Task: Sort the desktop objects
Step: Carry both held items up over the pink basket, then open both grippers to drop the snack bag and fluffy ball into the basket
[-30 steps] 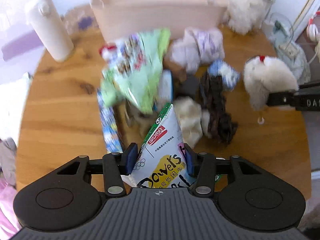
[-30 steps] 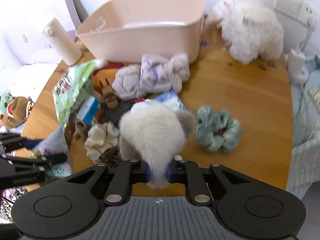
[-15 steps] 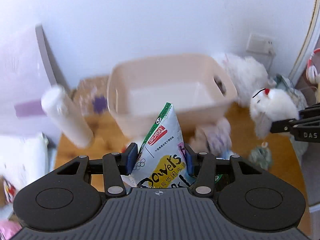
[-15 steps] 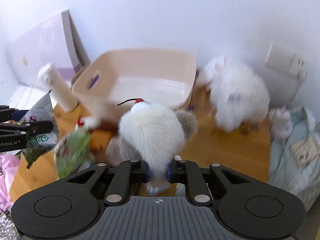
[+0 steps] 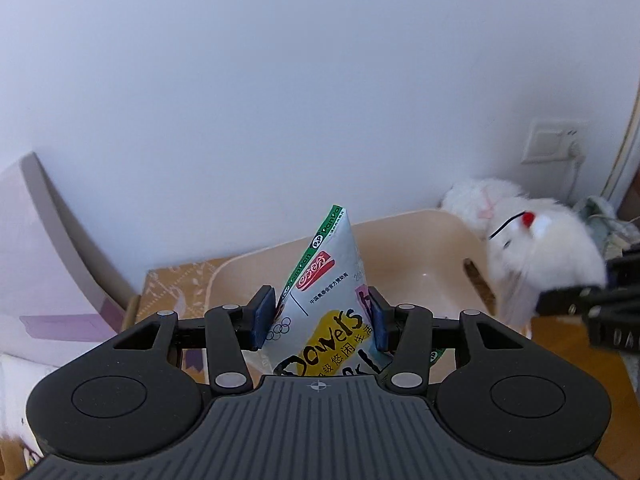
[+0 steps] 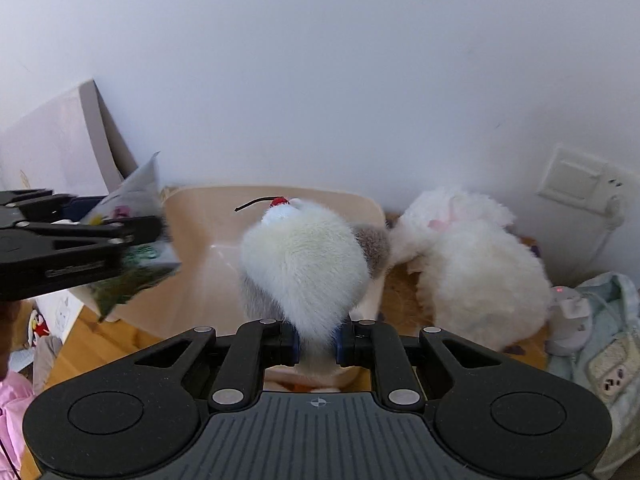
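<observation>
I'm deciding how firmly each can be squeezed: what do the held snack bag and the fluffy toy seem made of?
Snack bag: likely thin plastic film, glossy, printed, creased and puffed. Fluffy toy: plush synthetic-looking fur, white and grey, matte, long fibres bulging around the pads.

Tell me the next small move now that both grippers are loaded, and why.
Probably carry both on a little farther over the beige bin, then release. The left gripper pinches the snack bag and the right gripper the white plush toy, both in front of its open, seemingly empty inside.

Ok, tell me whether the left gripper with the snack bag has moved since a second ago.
Yes. The left gripper, shut on the snack bag, has risen from the cluttered table and gone forward; the bag now hangs over the beige bin.
</observation>
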A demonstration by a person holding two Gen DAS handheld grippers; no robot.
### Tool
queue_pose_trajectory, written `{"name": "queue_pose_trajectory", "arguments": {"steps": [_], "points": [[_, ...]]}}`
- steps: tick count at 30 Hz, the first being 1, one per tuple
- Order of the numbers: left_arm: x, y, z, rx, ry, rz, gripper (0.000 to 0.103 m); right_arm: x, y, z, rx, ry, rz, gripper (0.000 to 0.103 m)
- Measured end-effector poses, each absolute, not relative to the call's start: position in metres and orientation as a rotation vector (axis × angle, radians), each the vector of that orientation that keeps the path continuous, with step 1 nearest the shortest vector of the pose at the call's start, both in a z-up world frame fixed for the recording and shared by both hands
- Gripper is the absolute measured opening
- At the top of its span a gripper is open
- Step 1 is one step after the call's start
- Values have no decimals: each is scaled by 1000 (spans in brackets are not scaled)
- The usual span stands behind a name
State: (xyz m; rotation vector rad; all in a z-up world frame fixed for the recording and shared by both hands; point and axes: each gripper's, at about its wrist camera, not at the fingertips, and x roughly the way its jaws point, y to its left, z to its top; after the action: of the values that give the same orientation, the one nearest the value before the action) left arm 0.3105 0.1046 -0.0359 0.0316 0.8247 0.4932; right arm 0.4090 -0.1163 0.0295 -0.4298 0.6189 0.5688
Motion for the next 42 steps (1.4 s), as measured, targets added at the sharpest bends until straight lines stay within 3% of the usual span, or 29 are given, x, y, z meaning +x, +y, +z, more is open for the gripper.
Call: {"name": "queue_pose_trajectory", "arguments": {"steps": [9,17,18,20,24,28,42], "points": [[361,136,-112,19,1032,579,49,459,-72,-1,-478,722,525,14],[353,139,-134,7,1103,619,52,476,-50,-23,-540,766,491,18],[352,141,-134,-12,1099,630,58,479,-47,-23,-545,770,496,19],[353,150,-133,-79,1109,618,73,481,-47,-26,-560,768,483,38],[345,157,-130,-112,1074,617,82,482,-46,-23,-583,731,471,45],[338,158,-124,-85,1054,622,83,479,-44,-14,-585,696,488,61],[290,134,-69,-84,929,612,83,441,-99,37,-493,617,561,78]]}}
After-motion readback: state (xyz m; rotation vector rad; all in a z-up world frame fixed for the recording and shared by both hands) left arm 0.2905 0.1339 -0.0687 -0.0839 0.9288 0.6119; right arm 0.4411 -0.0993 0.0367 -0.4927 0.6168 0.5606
